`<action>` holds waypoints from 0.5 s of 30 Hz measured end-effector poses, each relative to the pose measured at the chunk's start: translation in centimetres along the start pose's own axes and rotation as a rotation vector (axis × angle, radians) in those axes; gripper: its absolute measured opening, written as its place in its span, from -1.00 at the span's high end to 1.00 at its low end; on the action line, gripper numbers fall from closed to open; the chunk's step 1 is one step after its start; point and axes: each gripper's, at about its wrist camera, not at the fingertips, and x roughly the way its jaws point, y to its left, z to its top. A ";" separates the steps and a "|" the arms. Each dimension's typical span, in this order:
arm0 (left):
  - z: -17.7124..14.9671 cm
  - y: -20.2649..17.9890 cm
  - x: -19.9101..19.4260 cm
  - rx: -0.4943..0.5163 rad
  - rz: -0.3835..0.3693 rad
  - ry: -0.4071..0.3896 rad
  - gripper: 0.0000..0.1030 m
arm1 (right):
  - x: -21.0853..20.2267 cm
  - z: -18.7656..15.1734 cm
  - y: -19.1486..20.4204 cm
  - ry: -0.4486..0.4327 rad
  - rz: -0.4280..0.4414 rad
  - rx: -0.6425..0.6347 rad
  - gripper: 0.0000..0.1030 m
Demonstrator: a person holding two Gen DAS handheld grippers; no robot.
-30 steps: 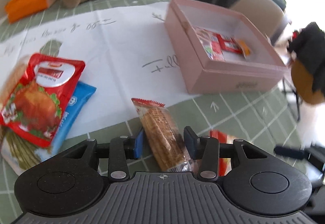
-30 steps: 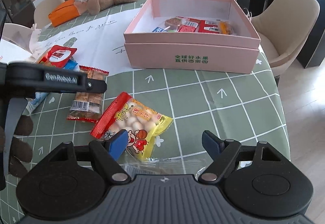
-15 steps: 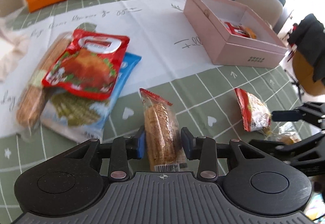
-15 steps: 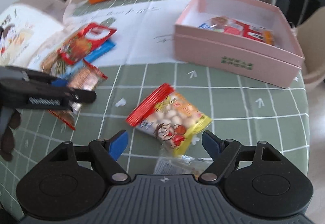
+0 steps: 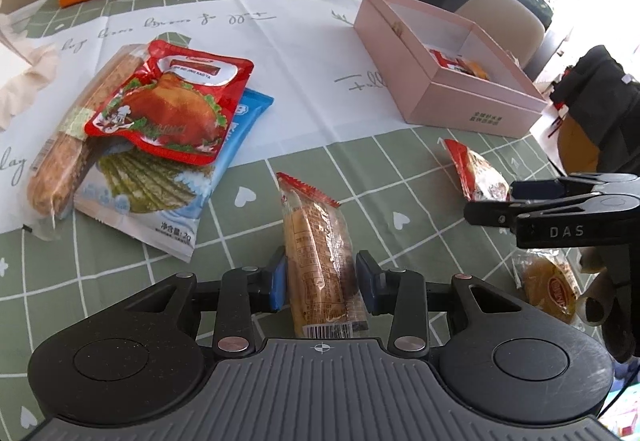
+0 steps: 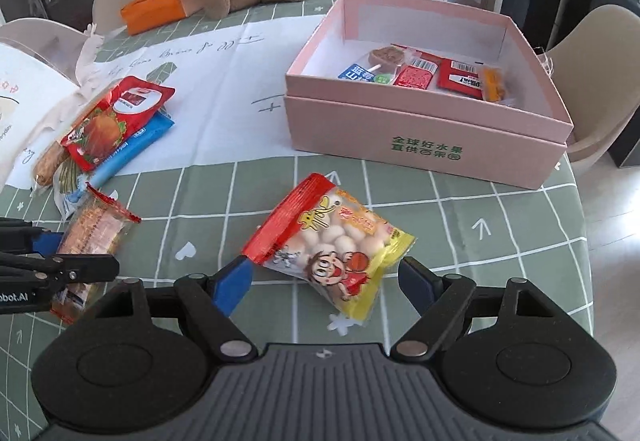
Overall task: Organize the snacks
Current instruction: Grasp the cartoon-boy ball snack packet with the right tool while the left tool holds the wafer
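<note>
- Left wrist view: left tongs (image 5: 320, 277) have just closed on the biscuit packet (image 5: 320, 253); a round pastry (image 5: 550, 289) lies at the bench's (image 5: 420, 177) right edge.
- Right wrist view: right tongs (image 6: 326, 287) stand open around the egg-ball snack bag (image 6: 336, 245); the pink box's (image 6: 424, 145) packets show.

A clear-wrapped biscuit pack (image 5: 320, 253) lay lengthwise at lower centre; a red-and-yellow ball-snack bag (image 6: 332, 245) lay flat at centre, the open pink box (image 6: 432, 137) behind, upper right.

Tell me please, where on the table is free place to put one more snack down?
Free: the white paper between the pink box and the red chicken pouch; also the green cloth in front of the box. Crowded: the left pile and the space near both grippers.
</note>
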 end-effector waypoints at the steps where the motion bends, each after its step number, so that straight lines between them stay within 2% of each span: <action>1: 0.0 0.1 0.0 -0.004 -0.006 0.000 0.21 | 0.3 0.1 -0.2 0.018 0.010 0.004 -0.59; 3: 0.1 0.2 0.0 -0.009 -0.011 0.003 0.21 | 0.4 0.1 0.0 0.032 0.032 0.018 -0.63; 7: 0.1 0.1 0.0 -0.005 -0.006 0.010 0.21 | -0.4 0.2 1.0 0.070 0.222 0.049 -0.64; 8: 0.1 0.1 0.0 -0.005 -0.005 0.010 0.21 | -0.8 0.3 1.3 0.056 0.227 0.040 -0.64; 12: 0.1 0.0 0.1 -0.009 0.001 0.010 0.21 | -1.7 1.2 1.8 -0.024 0.121 -0.049 -0.64; 15: 0.1 -0.1 0.1 -0.005 0.007 0.011 0.21 | -0.6 2.2 1.6 -0.024 0.051 -0.072 -0.64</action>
